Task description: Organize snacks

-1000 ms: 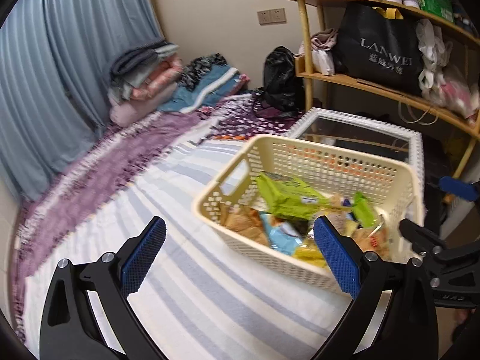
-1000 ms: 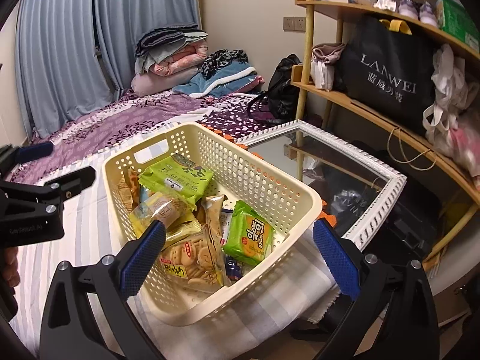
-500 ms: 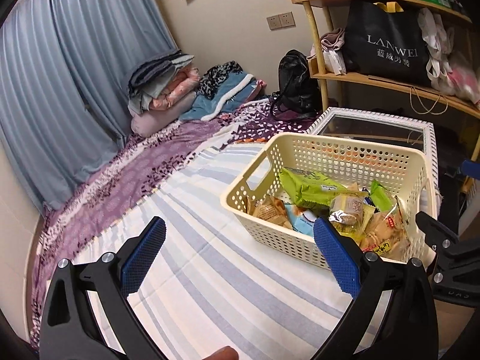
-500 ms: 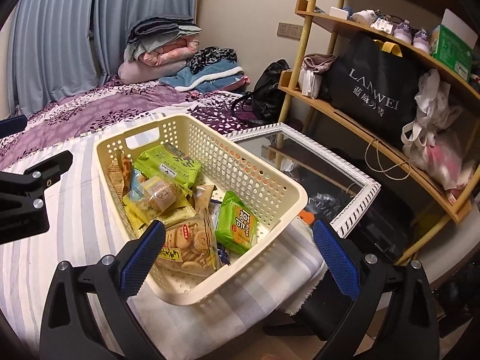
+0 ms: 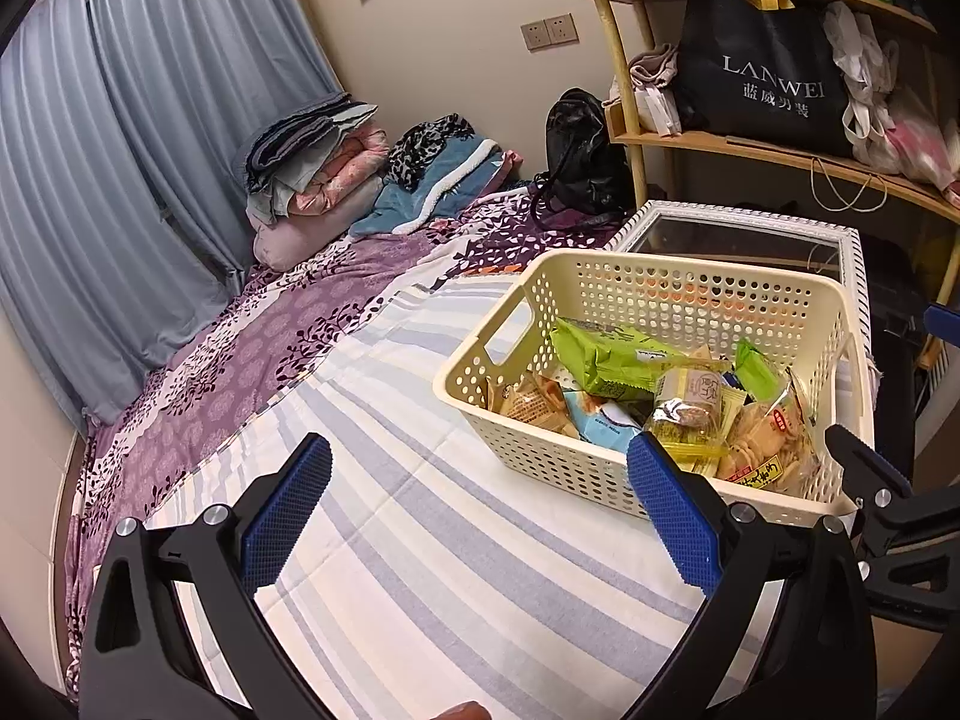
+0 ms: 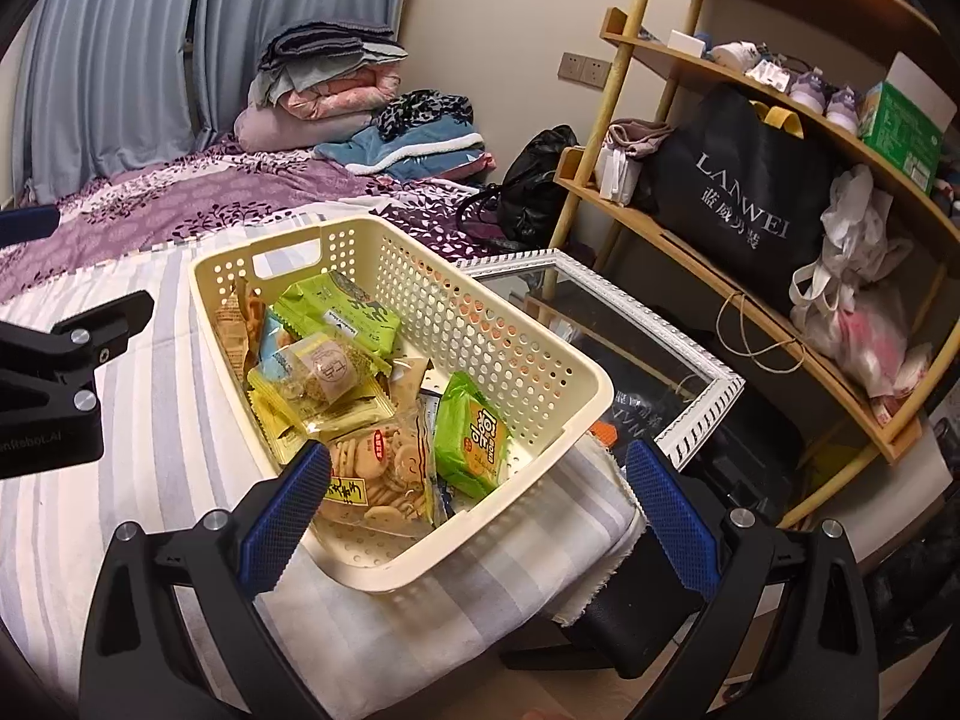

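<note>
A cream perforated basket (image 5: 690,282) (image 6: 528,348) sits on the striped bed cover near the bed's corner, full of several snack packs. A large green pack (image 5: 606,354) (image 6: 342,312) lies at the far end, a bag of round crackers (image 6: 384,468) (image 5: 762,444) and a small green pack (image 6: 471,435) at the near end. My left gripper (image 5: 480,516) hovers open over the bare cover, left of the basket. My right gripper (image 6: 477,519) is open above the basket's near corner. Neither holds anything.
A white-framed mirror (image 6: 630,324) (image 5: 744,234) lies beside the basket toward the wooden shelf (image 6: 750,264) with a black bag (image 6: 738,192). Folded blankets (image 5: 318,168) are stacked at the bed's head. The bed edge drops off just past the basket.
Both grippers have drawn back and up from the basket, so it looks smaller and farther off. The snacks in it have not moved. Both grippers stayed open.
</note>
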Tool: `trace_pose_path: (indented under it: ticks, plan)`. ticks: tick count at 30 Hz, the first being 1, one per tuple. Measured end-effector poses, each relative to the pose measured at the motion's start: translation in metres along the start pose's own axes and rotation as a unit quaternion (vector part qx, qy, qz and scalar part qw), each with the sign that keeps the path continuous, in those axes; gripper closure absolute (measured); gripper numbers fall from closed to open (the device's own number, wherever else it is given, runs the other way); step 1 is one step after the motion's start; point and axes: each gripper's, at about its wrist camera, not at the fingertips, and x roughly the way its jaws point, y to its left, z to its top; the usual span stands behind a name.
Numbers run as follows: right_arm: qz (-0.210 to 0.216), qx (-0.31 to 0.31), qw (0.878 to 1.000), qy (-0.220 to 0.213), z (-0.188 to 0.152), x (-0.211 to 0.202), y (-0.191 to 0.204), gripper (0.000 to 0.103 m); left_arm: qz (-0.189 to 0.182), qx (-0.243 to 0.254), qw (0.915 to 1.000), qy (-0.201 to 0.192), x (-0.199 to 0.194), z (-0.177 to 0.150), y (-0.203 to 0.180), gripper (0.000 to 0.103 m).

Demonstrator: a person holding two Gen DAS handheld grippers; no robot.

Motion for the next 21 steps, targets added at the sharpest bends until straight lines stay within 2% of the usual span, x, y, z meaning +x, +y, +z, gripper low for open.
trace_pose_path:
  ticks: [21]
  plan:
    - [0.012,0.013,1.000,0.015,-0.005,0.014,-0.003,0.005,0.006,0.026,0.9995,0.016,0.011,0.000,-0.014,0.003]
